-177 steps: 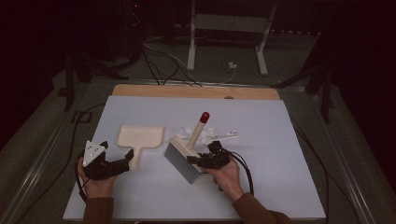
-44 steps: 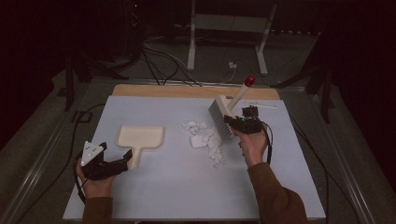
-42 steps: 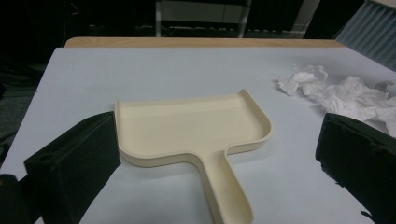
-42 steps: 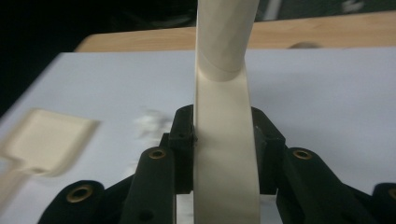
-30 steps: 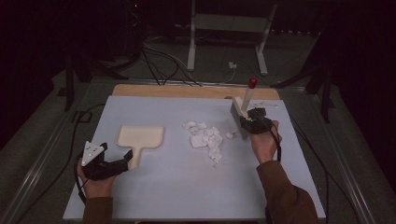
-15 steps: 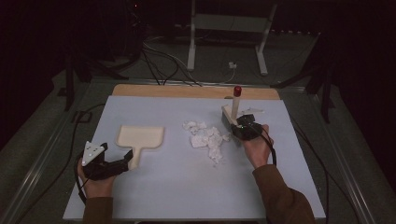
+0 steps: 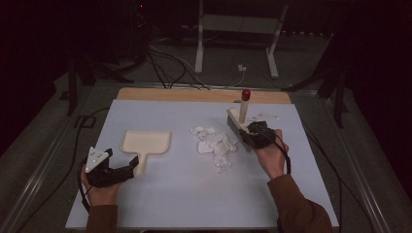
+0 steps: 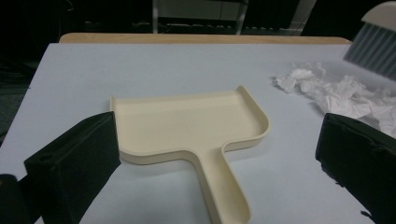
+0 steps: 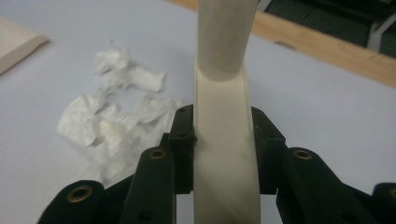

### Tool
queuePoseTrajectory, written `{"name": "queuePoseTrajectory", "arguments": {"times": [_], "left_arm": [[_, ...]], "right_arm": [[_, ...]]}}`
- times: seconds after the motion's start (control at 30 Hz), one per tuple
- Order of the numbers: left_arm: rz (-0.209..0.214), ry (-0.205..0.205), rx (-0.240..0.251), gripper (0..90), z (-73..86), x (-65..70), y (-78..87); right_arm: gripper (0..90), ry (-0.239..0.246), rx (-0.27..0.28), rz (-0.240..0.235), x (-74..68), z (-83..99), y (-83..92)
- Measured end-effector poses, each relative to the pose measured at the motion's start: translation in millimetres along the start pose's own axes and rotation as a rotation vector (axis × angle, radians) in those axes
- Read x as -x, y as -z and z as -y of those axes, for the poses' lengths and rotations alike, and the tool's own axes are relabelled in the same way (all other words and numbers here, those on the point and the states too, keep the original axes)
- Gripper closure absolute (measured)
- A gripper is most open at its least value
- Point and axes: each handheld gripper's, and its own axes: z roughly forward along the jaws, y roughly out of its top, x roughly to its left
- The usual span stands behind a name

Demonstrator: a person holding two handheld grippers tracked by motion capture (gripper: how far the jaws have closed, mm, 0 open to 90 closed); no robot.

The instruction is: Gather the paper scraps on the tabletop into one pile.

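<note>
Brush: cream handle, red-capped, grey bristles, clamped tight in the right gripper jaws, standing just right of the crumpled white paper scraps on the pale blue desk. Dustpan: cream moulded plastic, flat, left of the scraps, handle pointing toward the left gripper (jaws wide, straddling the handle, not pressing it).
</note>
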Motion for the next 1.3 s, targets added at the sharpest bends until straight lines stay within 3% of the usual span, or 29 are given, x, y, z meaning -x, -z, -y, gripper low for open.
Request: {"name": "queuePoseTrajectory", "arguments": {"times": [0.07,0.3,0.57,0.87,1.13,1.3], "left_arm": [[0.000,0.001,0.000,0.5,0.1,-0.2,0.1],[0.001,0.003,-0.001,0.5,0.4,0.3,-0.7],[0.005,0.005,0.001,0.5,0.5,0.2,-0.5],[0.008,0.010,0.002,0.5,0.6,-1.0,0.1],[0.008,0.017,0.005,0.5,0.7,-2.0,0.5],[0.010,0.016,0.005,0.5,0.7,-1.9,0.3]], "right_arm": [[67.9,-0.004,0.017,0.000,6.5,-1.5,0.4],[68.0,0.066,0.078,-0.007,23.3,-9.6,-5.5],[68.0,0.075,0.126,-0.104,29.1,-21.5,-25.6],[68.1,0.214,0.209,-0.221,11.6,-36.1,-40.4],[68.1,0.331,0.185,-0.262,-10.3,-45.5,-54.0],[68.1,0.461,0.142,-0.256,-26.1,-48.2,-62.5]]}}
